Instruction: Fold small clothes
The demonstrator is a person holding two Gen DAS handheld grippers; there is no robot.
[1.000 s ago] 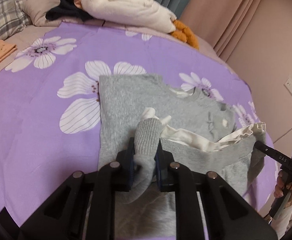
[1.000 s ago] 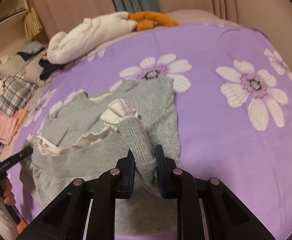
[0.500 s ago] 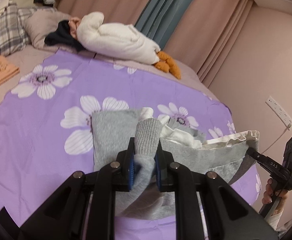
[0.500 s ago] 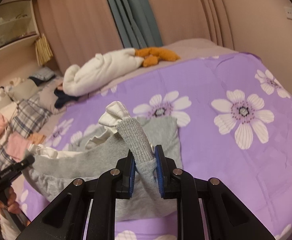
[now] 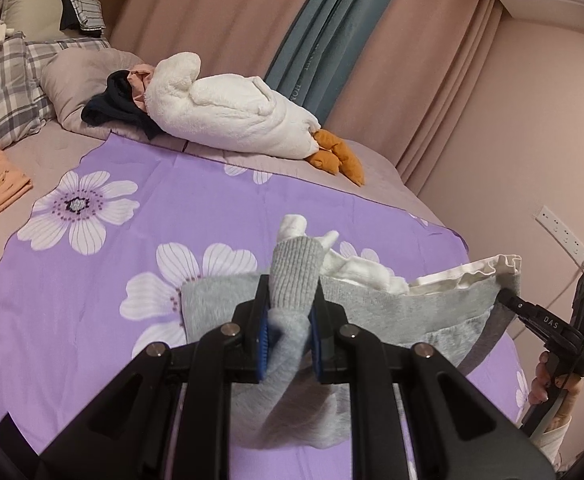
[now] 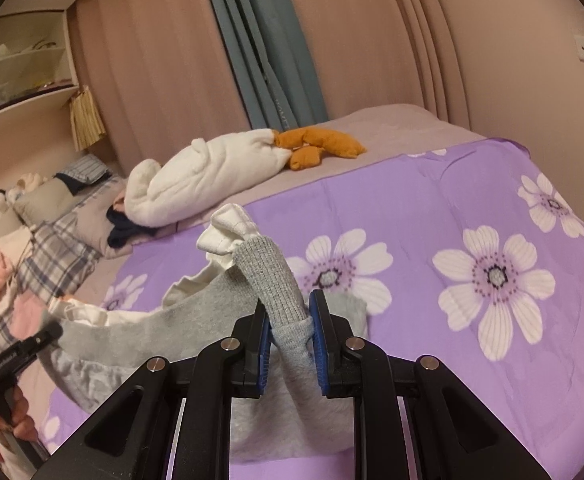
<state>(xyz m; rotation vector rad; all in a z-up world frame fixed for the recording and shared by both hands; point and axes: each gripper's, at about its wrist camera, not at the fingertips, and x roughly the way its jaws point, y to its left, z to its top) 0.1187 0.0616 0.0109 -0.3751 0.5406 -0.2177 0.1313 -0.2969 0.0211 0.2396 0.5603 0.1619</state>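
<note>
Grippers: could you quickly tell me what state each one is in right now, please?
Left gripper: shut on the grey sweater, at one ribbed cuff.
Right gripper: shut on the grey sweater, at the other cuff.

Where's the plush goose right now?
The plush goose lies at the far edge of the bed, left of centre in the left wrist view, beyond the purple flowered sheet and before the blue curtain.

Left gripper (image 5: 290, 330), black with blue-padded fingers, low at frame centre, clamped on the ribbed grey sweater cuff (image 5: 294, 276). Right gripper (image 6: 290, 332), same build, likewise clamped on a ribbed grey cuff (image 6: 270, 276). Bare hand (image 5: 548, 376) at lower right, wrapped around a handle.
</note>
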